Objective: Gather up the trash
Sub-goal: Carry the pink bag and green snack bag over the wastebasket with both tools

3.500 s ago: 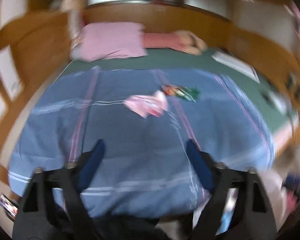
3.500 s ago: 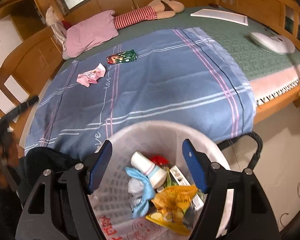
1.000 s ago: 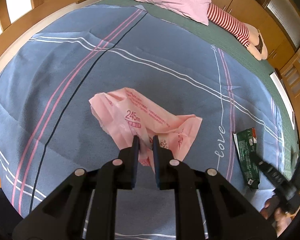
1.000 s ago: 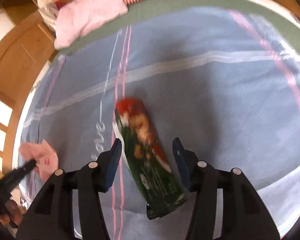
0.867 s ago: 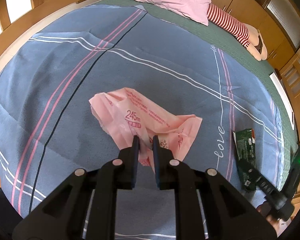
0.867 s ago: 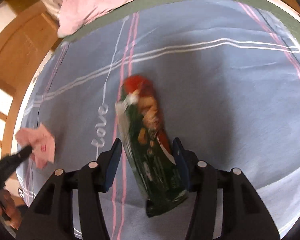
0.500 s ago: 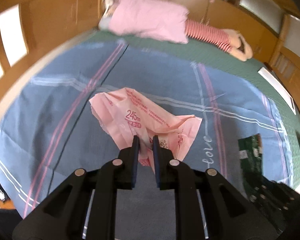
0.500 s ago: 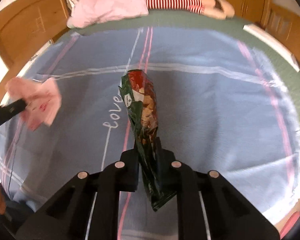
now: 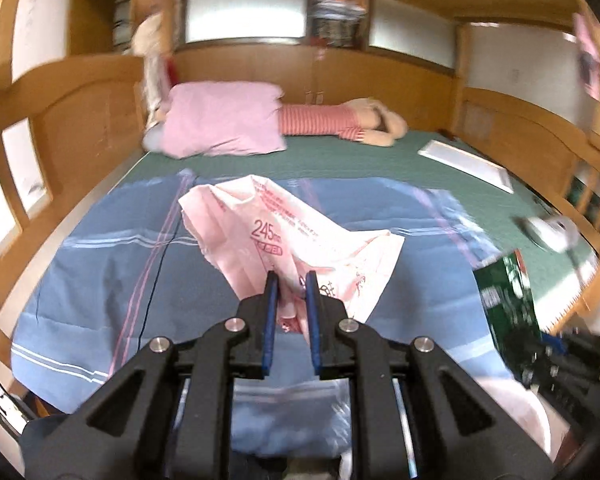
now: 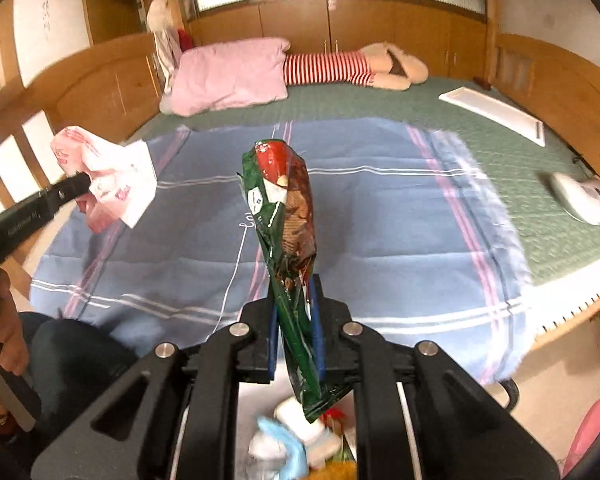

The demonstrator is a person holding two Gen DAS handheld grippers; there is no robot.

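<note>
My left gripper (image 9: 291,280) is shut on a crumpled pink wrapper (image 9: 284,232) and holds it up above the blue blanket (image 9: 108,264). It also shows in the right wrist view (image 10: 108,176) at the left. My right gripper (image 10: 293,296) is shut on a green and red snack bag (image 10: 284,216), held upright above the blanket (image 10: 400,232). That bag also shows at the right edge of the left wrist view (image 9: 508,304). Trash (image 10: 300,436) in a basket shows below my right gripper; the basket's rim is hidden.
A pink pillow (image 10: 228,72) and a striped plush toy (image 10: 340,66) lie at the head of the bed. A white flat board (image 10: 496,114) and a white device (image 10: 584,198) lie on the green mattress cover at the right. Wooden bed rails surround the bed.
Both grippers have lifted their wrappers off the blanket and pulled back toward the foot of the bed. The basket's trash has come into the right wrist view.
</note>
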